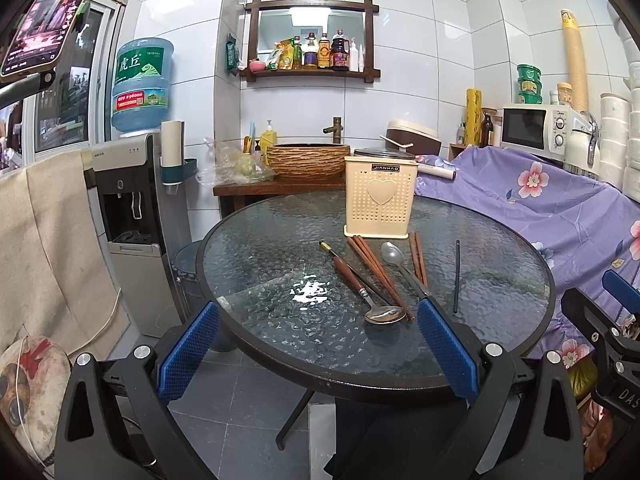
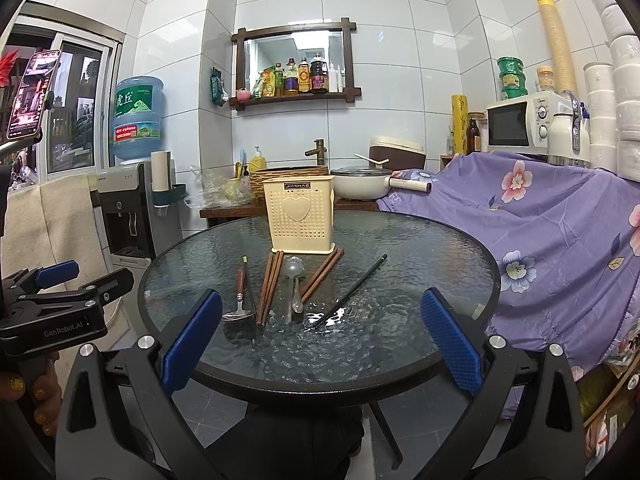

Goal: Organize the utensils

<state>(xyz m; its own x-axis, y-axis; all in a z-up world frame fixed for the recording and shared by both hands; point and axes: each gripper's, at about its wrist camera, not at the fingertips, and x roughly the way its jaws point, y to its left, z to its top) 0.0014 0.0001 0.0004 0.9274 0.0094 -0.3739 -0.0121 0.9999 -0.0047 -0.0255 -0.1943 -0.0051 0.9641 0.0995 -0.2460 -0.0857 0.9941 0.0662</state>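
Note:
A cream perforated utensil holder stands upright at the far side of the round glass table. In front of it lie a wooden-handled metal spoon, brown chopsticks, a translucent spoon, another brown pair and a single black chopstick. My left gripper hovers open at the table's near edge. My right gripper is open too, short of the utensils. Neither holds anything.
A water dispenser stands left of the table. A purple floral cloth covers furniture on the right, with a microwave above. Behind the table is a wooden stand with a basin and a pot. A hand holds the left gripper.

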